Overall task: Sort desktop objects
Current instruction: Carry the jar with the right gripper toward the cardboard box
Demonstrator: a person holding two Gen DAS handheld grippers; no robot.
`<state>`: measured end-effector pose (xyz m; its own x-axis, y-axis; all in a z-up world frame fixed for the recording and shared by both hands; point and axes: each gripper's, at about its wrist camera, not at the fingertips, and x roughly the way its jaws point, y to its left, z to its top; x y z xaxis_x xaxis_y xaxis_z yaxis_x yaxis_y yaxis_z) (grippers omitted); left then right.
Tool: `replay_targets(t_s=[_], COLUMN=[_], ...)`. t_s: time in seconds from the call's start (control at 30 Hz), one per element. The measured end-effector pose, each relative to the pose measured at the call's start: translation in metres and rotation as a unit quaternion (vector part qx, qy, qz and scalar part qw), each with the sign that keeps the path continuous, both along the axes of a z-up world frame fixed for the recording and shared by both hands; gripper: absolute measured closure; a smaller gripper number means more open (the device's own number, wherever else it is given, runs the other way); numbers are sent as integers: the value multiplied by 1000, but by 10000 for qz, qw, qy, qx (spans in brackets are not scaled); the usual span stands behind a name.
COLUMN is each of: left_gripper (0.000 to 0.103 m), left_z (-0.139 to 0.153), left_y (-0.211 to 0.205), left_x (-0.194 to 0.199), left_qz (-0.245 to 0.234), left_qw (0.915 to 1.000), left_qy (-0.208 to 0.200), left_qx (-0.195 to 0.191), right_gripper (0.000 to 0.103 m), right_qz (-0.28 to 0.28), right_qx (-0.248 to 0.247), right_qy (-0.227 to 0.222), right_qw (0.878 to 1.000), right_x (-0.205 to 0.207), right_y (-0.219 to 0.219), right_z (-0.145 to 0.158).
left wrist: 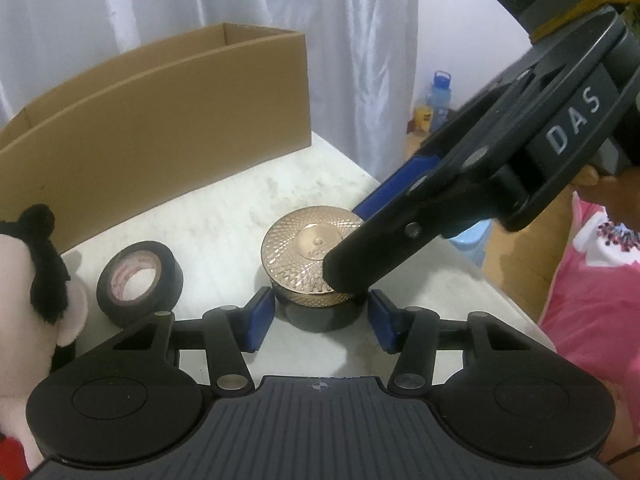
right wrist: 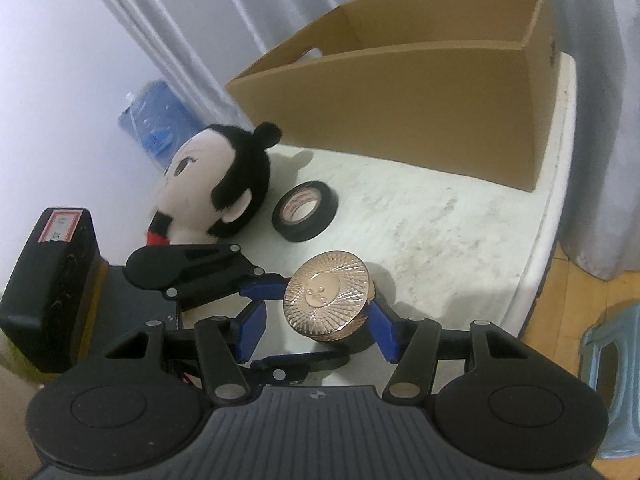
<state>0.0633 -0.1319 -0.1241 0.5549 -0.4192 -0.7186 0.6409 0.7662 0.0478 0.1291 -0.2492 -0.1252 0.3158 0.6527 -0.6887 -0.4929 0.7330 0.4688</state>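
- Sorting seems to be at its start. The cardboard box (right wrist: 400,100) stands along the far edge of the table (left wrist: 248,200). The part of its inside that shows holds nothing, but its floor is mostly hidden.
- Three things lie on the table outside the box: the plush doll (right wrist: 216,184) at the left edge, the black tape roll (left wrist: 138,280) just beside it, and the jar (left wrist: 312,322) close to the near edge, towards the right corner.
- The jar is the thing in hand now. It has a dark body and a rose-gold ribbed lid (left wrist: 298,240), and it stands on the table.
- The left gripper (left wrist: 320,314) is closed narrow on the dark body of the jar, one blue pad on each side.
- The right gripper (right wrist: 316,330) comes from above with its tongs at middle width around the lid. One pad touches the rim. On the other side a small gap seems to show, so I cannot tell if it really holds the lid.
- My judgement: both hands work on the jar, perhaps to fix or open the lid, before it goes to the box. Doll and tape are not yet touched.
- Writing: the white letters "DAS" (left wrist: 572,120) are clear on the body of the right gripper.
- A sticker with a red border (right wrist: 60,226) sits on the back of the left gripper; its text is too small to read.
- The tape core has reddish print, and the lid centre has a small mark; neither is readable.
- Beyond the table, a blue bottle (left wrist: 438,96) has a label that cannot be read.
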Motion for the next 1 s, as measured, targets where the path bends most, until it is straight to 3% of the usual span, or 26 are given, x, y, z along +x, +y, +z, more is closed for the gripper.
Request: replay_targets(t_s=[0.23, 0.4, 1.0], left_gripper=[47, 42, 47], left_z=[1, -1, -7], left_y=[-1, -3, 0], left_x=[2, 10, 14], left_qz=[-6, -52, -93], left_qw=[10000, 9999, 9993], left_qy=[-45, -92, -239], left_qx=[40, -40, -256], right_gripper=[46, 48, 38], right_qz=[214, 251, 537], right_qx=[-536, -523, -808], right_qy=[-358, -299, -365], right_qw=[9977, 9979, 9946], right_x=[-3, 0, 7], right_y=[16, 15, 31], right_z=[0, 0, -9])
